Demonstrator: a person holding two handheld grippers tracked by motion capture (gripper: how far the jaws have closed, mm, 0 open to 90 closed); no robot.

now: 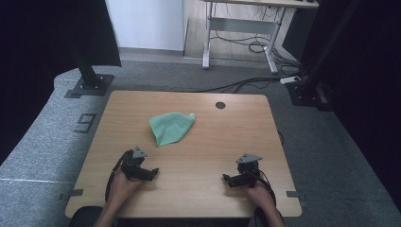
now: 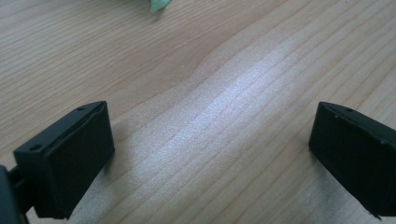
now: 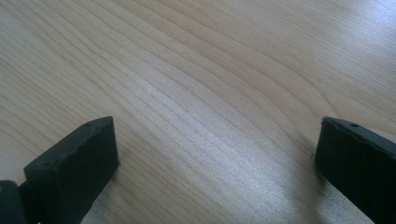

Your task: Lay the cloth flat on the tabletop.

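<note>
A green cloth [image 1: 171, 127] lies crumpled on the wooden table [image 1: 213, 132], a little left of centre and toward the back. A corner of that cloth [image 2: 158, 4] peeks in at the top edge of the left gripper view. My left gripper [image 1: 152, 173] rests low on the table near the front left, held by a hand, its jaws wide apart over bare wood [image 2: 210, 135]. My right gripper [image 1: 227, 179] rests near the front right, also open, with only wood grain between its jaws [image 3: 215, 149]. Both stand well short of the cloth.
A round cable hole [image 1: 220, 105] sits near the table's back edge. Behind the table are a black post base [image 1: 90, 85], floor cables [image 1: 246, 84] and a desk frame [image 1: 241, 28]. Grey carpet surrounds the table.
</note>
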